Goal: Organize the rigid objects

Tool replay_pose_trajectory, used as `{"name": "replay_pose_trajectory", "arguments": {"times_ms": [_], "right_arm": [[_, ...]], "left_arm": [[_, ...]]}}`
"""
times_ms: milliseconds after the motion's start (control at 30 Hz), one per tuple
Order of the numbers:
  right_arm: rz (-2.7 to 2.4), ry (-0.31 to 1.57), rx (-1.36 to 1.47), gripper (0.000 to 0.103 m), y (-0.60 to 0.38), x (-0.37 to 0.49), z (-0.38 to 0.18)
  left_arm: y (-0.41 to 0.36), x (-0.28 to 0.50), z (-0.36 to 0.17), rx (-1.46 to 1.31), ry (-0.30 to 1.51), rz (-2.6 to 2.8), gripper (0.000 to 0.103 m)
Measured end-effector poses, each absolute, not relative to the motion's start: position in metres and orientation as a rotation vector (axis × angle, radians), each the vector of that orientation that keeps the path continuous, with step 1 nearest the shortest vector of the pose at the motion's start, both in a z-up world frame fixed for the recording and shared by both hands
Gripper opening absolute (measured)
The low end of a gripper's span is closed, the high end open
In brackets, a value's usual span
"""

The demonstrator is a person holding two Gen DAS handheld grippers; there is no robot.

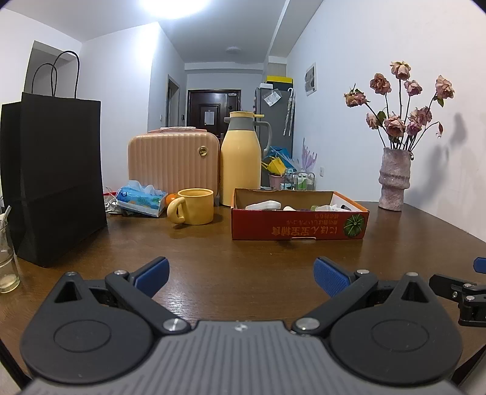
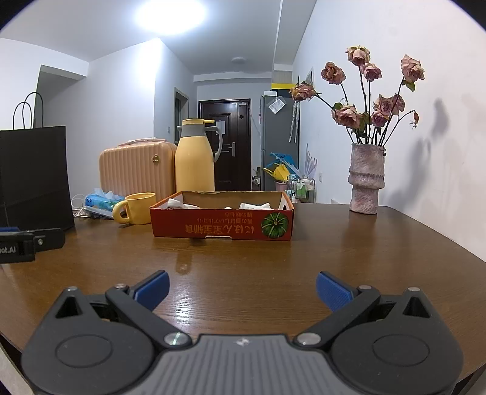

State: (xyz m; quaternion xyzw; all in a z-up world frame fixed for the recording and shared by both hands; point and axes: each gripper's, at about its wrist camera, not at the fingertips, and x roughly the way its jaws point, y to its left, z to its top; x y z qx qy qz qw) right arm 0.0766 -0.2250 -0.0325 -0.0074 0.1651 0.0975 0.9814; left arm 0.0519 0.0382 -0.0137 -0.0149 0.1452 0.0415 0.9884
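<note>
A shallow red cardboard box [image 1: 299, 224] with a pumpkin picture on its front stands on the brown wooden table [image 1: 243, 267], past both grippers and near the table's middle. Inside it lie several small white items [image 1: 263, 205], some only partly visible over the rim; what they are cannot be told.

The left gripper [image 1: 241, 275] hovers low over the near part of the table with its blue-padded fingers [image 1: 152, 275] spread wide, holding nothing and touching nothing. The right gripper [image 2: 242, 287] is likewise spread wide and empty above the bare wood, well short of the box. The two sit side by side: part of the right one shows at the right edge of the left wrist view, and part of the left one at the left edge of the right wrist view.

Just left of the box stands a yellow mug [image 1: 192, 206], handle toward the left. Behind it are a tissue pack [image 1: 141, 199], a peach ribbed case [image 1: 173, 164] and a tall yellow thermos jug [image 1: 241, 159]. A black paper bag [image 1: 54, 179] stands upright on the table's left side, with a glass jar [image 1: 7, 264] beside it at the edge. To the right, near the white wall, a rough pinkish vase [image 1: 394, 179] holds dried roses [image 1: 401, 103].

Beyond the table a hallway leads to a dark door [image 1: 212, 112], with a grey refrigerator [image 1: 273, 112] on its right. A bright ceiling light [image 1: 174, 6] glares overhead.
</note>
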Motion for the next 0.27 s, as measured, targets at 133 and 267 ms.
{"name": "replay_pose_trajectory", "arguments": {"times_ms": [133,267], "right_arm": [[0.199,0.339,-0.014,0.103,-0.2250,0.0785,-0.0334],[0.202,0.344,-0.015,0.103,-0.2242,0.0803,-0.0348]], "left_arm": [[0.0387,0.0522,-0.0151,-0.031,0.291,0.084,0.103],[0.0373,0.0535,-0.0154,-0.034,0.296,0.080,0.103]]}}
